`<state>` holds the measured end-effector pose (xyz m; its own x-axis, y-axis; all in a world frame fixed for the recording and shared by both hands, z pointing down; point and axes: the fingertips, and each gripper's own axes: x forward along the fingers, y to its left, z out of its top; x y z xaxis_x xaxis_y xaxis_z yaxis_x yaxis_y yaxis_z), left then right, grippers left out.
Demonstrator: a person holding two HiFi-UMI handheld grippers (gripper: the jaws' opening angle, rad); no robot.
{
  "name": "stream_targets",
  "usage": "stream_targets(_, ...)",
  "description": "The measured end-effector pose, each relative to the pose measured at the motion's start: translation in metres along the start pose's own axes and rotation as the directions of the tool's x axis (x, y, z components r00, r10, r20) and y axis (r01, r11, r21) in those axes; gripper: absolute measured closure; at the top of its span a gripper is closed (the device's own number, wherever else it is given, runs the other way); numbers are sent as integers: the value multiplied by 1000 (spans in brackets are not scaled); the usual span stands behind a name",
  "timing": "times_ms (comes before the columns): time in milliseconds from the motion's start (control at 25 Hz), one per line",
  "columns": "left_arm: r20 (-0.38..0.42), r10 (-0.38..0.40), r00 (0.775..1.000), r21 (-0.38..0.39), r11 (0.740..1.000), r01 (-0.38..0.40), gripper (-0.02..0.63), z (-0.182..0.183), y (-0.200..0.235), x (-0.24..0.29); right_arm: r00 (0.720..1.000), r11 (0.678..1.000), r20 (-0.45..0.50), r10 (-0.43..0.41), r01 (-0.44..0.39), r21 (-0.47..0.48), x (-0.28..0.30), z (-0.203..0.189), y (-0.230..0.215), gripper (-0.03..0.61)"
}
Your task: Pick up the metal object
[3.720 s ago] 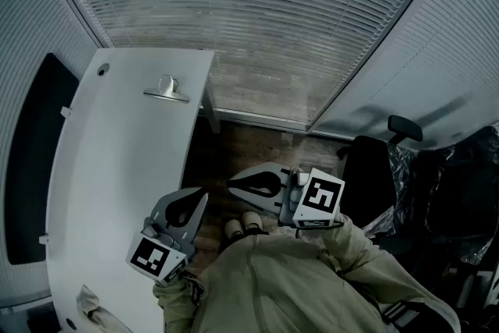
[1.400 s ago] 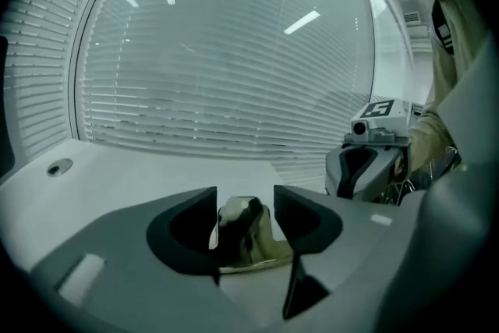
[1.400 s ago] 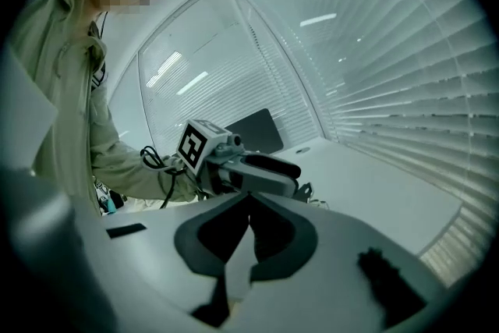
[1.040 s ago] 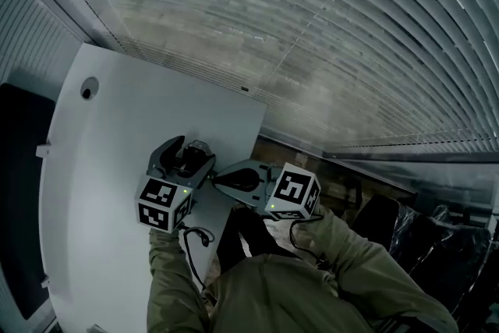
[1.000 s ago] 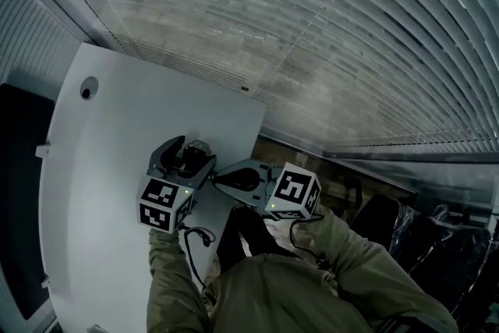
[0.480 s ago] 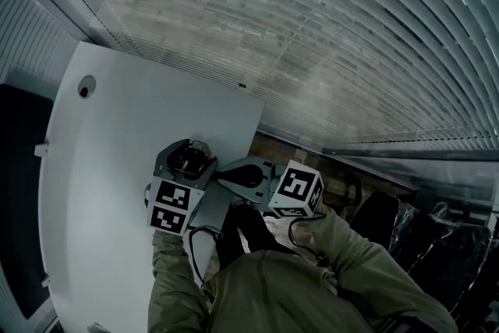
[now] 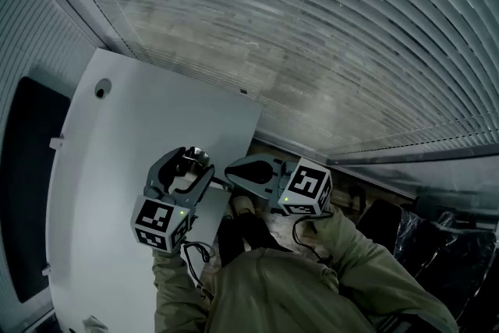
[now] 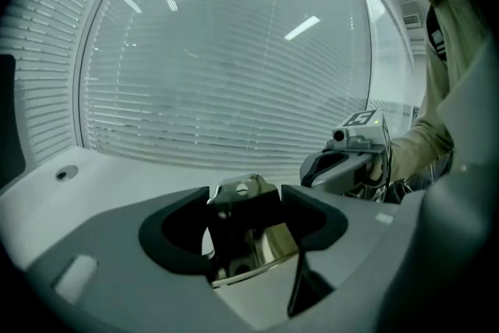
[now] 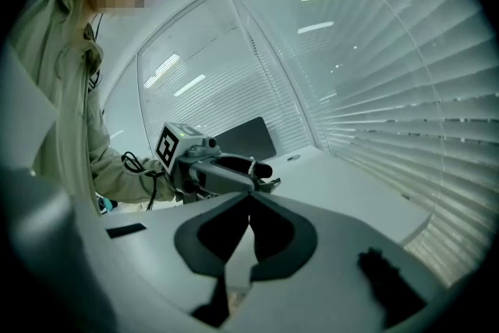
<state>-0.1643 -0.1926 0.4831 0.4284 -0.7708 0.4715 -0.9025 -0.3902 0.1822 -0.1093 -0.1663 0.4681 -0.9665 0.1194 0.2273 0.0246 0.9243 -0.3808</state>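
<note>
The metal object (image 8: 248, 228) is a shiny hinged clip with a screw hole at its top. It sits between the jaws of my left gripper (image 8: 245, 195), whose pads press on its two sides, and it looks raised a little off the white table (image 8: 117, 168). From the head view the left gripper (image 7: 193, 161) is over the table's right part, with the metal object (image 7: 195, 156) glinting at its tips. My right gripper (image 7: 231, 170) hovers just to the right, past the table edge. Its jaws are shut on nothing (image 9: 249, 197).
The white table (image 7: 117, 129) has a round cable hole (image 7: 100, 90) near its far left corner. A dark panel (image 7: 27, 168) runs along its left side. Window blinds (image 7: 312, 27) fill the far side. The table's right edge drops to a wooden floor (image 7: 269, 148).
The metal object lay at the table's far end before. My left gripper reached it, narrowed its jaws onto it, and has drawn slightly back with it. The right gripper stayed beside it.
</note>
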Motion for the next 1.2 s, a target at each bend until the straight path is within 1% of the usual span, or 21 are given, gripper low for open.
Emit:
stream_targets(160,90,2,996,33,999,-5,319,23,-22,-31,1000,999,13,10,-10,-35,-10,11,20,574)
stream_targets(320,183,-22,983,75,997,9,319,44,-46,-57,1000,996,26,15,-13,-86,-17,22,37,574)
stream_targets(480,239,-23,971,90,996,1,318,56,-68,-86,999,993,47,8,-3,-116,-26,29,63,574)
stream_targets(640,279,-36,960,154,988,-7,318,63,-89,-114,996,989,88,-15,28,-144,-37,35,91,574)
stream_targets(720,295,-59,954,182,983,4,318,60,-97,-127,994,987,102,-31,46,-156,-38,34,106,574)
stream_targets(800,305,-78,949,191,981,19,318,53,-108,-141,993,984,114,-43,61,-165,-39,30,124,574)
stream_targets(960,286,-95,953,192,981,40,318,33,-139,-174,989,981,136,-51,75,-179,-43,19,171,574)
stream_targets(1080,300,-102,949,224,974,34,318,14,-154,-202,988,978,144,-58,85,-190,-42,6,208,574)
stream_targets(1200,311,-103,945,234,972,29,318,-3,-173,-233,985,975,161,-69,101,-199,-42,-4,246,574)
